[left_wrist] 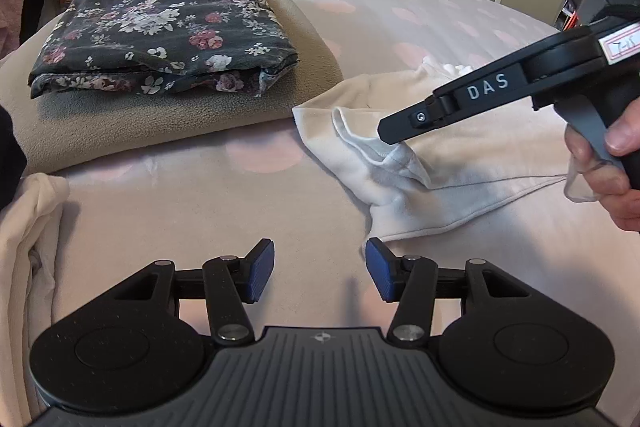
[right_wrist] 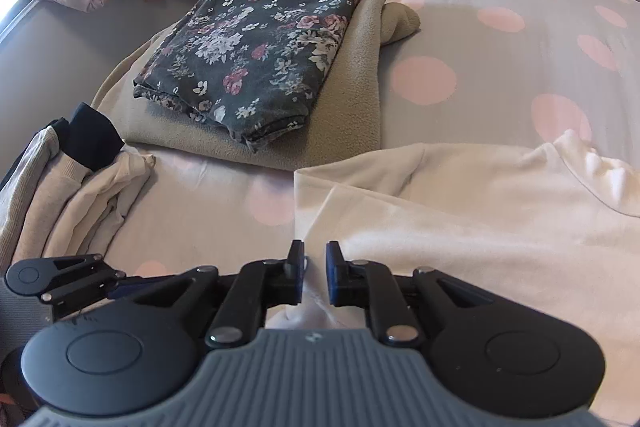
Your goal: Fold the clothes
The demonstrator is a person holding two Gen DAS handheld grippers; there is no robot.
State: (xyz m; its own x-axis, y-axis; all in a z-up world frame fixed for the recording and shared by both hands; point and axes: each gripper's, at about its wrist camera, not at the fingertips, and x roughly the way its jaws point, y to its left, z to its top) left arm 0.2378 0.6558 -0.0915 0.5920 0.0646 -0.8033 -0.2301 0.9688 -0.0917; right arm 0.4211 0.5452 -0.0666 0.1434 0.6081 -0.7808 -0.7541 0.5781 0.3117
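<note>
Fingers first: your left fingers [left_wrist: 320, 269] are spread, nothing between them, hovering over bare bedspread [left_wrist: 208, 203] just beside the hem of the cream top [left_wrist: 472, 167]. Your right fingers [right_wrist: 315, 273] stand a narrow gap apart with a fold of the top [right_wrist: 460, 227] between them; pads not pressing it. Top lies crumpled on the bed, right of centre. Folded floral garment [left_wrist: 160, 27] sits on a beige blanket [left_wrist: 160, 123] behind. Pile of clothes [right_wrist: 72, 187] at the left edge. Your hand [left_wrist: 608, 163] grips the right handle.
</note>
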